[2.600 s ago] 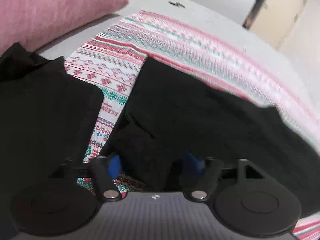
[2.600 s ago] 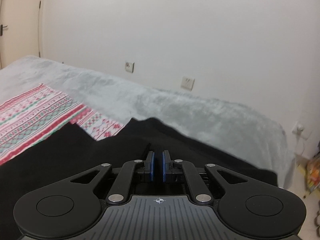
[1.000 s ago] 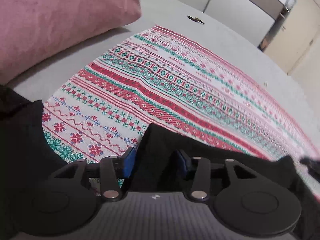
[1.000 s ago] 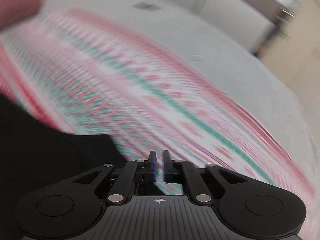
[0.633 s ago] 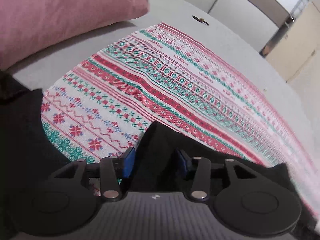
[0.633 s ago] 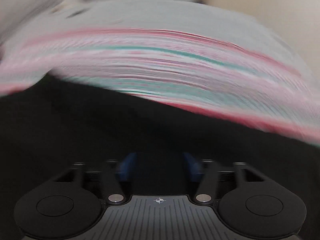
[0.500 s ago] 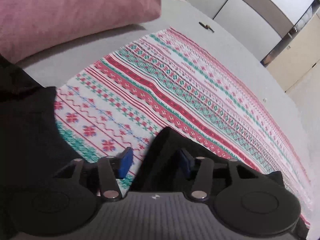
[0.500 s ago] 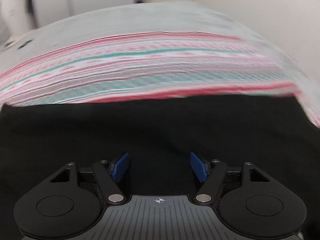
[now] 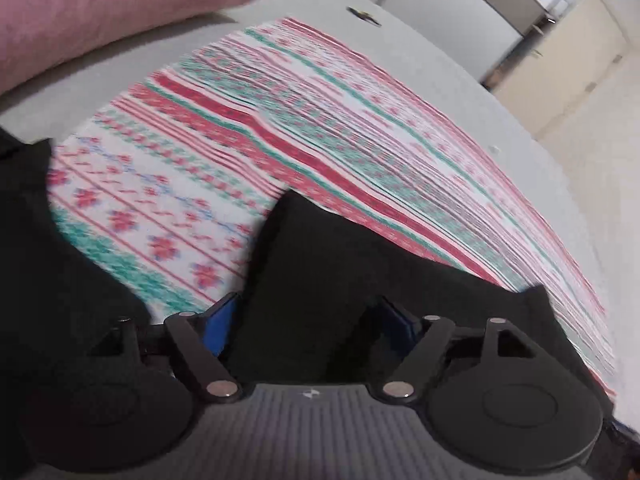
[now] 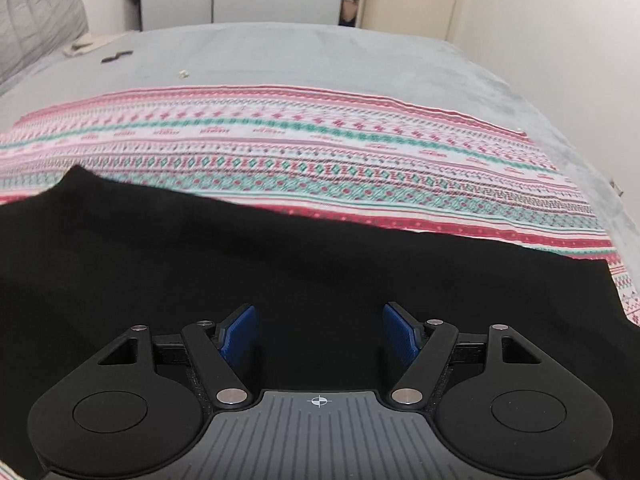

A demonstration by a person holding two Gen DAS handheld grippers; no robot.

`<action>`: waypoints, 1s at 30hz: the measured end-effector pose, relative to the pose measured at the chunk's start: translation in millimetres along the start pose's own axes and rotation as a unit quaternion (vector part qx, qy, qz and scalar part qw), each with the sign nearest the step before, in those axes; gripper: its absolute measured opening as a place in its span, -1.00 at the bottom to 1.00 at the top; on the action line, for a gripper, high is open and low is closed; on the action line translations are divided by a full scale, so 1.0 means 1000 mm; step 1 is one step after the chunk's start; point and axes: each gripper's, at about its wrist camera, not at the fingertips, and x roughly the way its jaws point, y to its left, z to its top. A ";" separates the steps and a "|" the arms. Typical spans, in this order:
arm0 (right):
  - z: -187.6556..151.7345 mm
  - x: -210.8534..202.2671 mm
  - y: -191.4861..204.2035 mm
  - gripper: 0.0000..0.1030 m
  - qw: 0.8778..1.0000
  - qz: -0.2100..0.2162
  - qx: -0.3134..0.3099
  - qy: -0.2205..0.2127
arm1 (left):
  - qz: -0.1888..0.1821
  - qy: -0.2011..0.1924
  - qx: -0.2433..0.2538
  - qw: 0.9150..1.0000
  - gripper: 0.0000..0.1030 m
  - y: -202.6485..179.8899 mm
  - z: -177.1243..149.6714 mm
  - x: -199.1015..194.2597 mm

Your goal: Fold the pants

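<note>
The black pants (image 9: 360, 280) lie folded on a patterned blanket, one corner pointing away from me in the left wrist view. My left gripper (image 9: 308, 324) straddles that folded end. Its jaws are opening, and the cloth sits between the blue pads (image 9: 218, 328) without being pressed. In the right wrist view the pants (image 10: 280, 260) spread wide across the lower half. My right gripper (image 10: 320, 336) hovers low over them, its jaws opening, with only flat cloth under the gap and nothing pinched.
A red, green and white patterned blanket (image 10: 320, 152) covers the grey bed (image 10: 320, 56). A pink pillow (image 9: 100, 12) lies far left. More black fabric (image 9: 40, 260) sits at the left. A small dark object (image 10: 116, 56) rests far back. Wardrobe doors stand behind.
The left jaws have widened off the pants' corner they held. The right gripper swung sideways, rolled level and went from shut to open over the pants.
</note>
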 end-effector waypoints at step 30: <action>0.002 -0.005 -0.111 0.38 0.986 -0.059 0.153 -0.030 | 0.127 -0.143 0.004 0.982 -0.29 0.016 0.073 0.018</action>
